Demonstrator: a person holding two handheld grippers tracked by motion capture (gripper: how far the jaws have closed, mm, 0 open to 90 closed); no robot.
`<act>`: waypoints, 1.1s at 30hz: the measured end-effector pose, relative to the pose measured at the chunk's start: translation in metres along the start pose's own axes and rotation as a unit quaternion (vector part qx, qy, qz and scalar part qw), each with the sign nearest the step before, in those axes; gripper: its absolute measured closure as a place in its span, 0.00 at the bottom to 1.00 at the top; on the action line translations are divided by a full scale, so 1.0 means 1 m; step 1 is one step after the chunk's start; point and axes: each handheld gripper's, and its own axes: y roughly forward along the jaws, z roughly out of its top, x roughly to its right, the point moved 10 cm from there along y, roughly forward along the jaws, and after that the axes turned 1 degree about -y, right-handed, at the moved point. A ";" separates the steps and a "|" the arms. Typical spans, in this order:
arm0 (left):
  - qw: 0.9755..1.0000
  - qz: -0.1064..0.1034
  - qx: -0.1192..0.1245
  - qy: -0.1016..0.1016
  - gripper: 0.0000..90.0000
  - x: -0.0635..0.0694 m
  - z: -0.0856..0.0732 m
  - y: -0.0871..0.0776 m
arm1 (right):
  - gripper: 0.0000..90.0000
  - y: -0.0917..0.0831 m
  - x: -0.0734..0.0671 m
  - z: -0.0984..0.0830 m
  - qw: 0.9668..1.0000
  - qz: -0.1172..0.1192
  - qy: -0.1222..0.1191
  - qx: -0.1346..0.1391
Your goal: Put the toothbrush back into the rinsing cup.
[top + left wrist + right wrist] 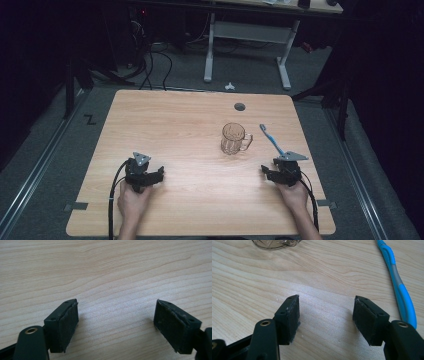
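A clear glass mug (233,138) with a handle on its right stands upright on the wooden table (175,120), right of centre. A blue toothbrush (272,140) lies flat just right of the mug, head pointing away. My right gripper (268,172) rests low near the front right, open and empty, the toothbrush handle (402,290) just to the right of its jaws and the mug's base (275,243) ahead to the left. My left gripper (156,175) rests near the front left, open over bare wood (115,290), far from both objects.
A round cable hole (239,106) sits near the table's far edge. Beyond the table stand a white desk frame (247,35) and loose cables (150,65) on the floor. A small white object (229,86) lies on the floor.
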 end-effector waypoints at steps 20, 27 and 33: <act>1.000 -0.001 0.000 0.001 0.23 0.000 0.000 0.000 | 0.55 -0.001 -0.003 0.001 1.000 -0.003 0.002 0.004; 1.000 -0.001 0.000 0.001 0.23 0.000 0.000 0.000 | 0.61 -0.001 -0.004 0.001 1.000 -0.002 -0.002 0.006; 1.000 -0.001 0.000 0.001 0.23 0.000 0.000 0.000 | 0.63 -0.006 -0.005 0.003 1.000 0.004 0.000 0.013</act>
